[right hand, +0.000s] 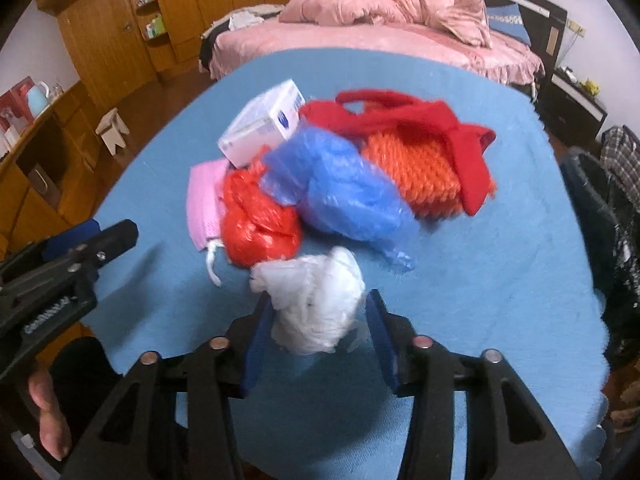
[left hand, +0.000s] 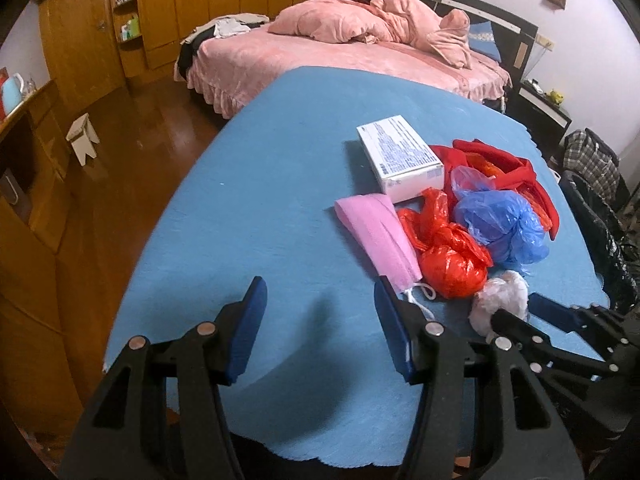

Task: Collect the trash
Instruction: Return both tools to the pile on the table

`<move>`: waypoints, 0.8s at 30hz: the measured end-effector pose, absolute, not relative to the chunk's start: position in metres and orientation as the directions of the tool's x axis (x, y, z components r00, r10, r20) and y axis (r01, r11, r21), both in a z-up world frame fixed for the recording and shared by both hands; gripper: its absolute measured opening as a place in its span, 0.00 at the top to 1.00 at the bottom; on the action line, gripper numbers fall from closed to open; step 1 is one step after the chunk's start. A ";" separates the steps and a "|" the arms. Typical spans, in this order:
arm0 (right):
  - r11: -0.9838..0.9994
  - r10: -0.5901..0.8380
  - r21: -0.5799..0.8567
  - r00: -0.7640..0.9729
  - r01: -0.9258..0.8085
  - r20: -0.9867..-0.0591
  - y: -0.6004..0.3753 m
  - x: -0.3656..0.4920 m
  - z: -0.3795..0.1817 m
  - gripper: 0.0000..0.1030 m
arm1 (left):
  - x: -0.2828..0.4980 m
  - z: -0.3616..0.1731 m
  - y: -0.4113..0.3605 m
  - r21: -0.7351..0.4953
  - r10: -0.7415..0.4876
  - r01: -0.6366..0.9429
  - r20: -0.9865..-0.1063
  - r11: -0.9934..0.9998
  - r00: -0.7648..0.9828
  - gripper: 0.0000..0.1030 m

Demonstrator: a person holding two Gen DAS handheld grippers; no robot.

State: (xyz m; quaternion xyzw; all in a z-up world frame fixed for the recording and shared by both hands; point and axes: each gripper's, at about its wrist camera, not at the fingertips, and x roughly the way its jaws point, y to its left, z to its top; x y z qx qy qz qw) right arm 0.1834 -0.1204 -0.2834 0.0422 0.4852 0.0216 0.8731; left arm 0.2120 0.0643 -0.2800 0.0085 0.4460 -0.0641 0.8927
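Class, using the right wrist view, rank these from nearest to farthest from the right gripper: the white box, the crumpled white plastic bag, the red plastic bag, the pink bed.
1. Crumpled white plastic bag: between the right gripper's fingers.
2. Red plastic bag: just beyond, left of centre.
3. White box: behind the pile, on the left.
4. Pink bed: past the blue table.

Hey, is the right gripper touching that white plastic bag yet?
Cannot tell. In the right wrist view, the white plastic bag sits between the right gripper fingers, but motion blur hides any contact, and the left wrist view shows no clear gap either.
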 end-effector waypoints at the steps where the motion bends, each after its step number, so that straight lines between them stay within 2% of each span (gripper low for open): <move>1: 0.994 0.093 0.108 0.528 -0.002 -0.844 -0.122 0.185 -0.285 0.66 | 0.213 -0.282 0.062 -0.041 -0.108 0.126 -0.800 0.991 0.591 0.48; 4: 0.995 0.085 0.096 0.547 -0.008 -0.833 -0.123 0.184 -0.281 0.78 | 0.217 -0.288 0.055 -0.045 -0.114 0.133 -0.809 0.990 0.577 0.48; 8: 0.993 0.097 0.116 0.556 -0.001 -0.826 -0.130 0.183 -0.280 0.84 | 0.223 -0.295 0.042 -0.043 -0.122 0.152 -0.818 0.988 0.563 0.48; 19: 0.988 0.123 0.156 0.561 0.011 -0.819 -0.145 0.186 -0.280 0.86 | 0.239 -0.313 0.015 -0.046 -0.131 0.172 -0.844 0.984 0.520 0.48; 21: 0.986 0.130 0.164 0.559 0.011 -0.819 -0.147 0.188 -0.279 0.86 | 0.242 -0.316 0.015 -0.060 -0.139 0.169 -0.852 0.984 0.505 0.58; 23: 0.985 0.136 0.173 0.557 0.014 -0.819 -0.149 0.189 -0.279 0.86 | 0.243 -0.317 0.016 -0.070 -0.148 0.173 -0.855 0.982 0.497 0.78; 24: 0.984 0.138 0.176 0.556 0.015 -0.819 -0.150 0.189 -0.279 0.86 | 0.242 -0.316 0.016 -0.083 -0.162 0.180 -0.856 0.980 0.490 0.84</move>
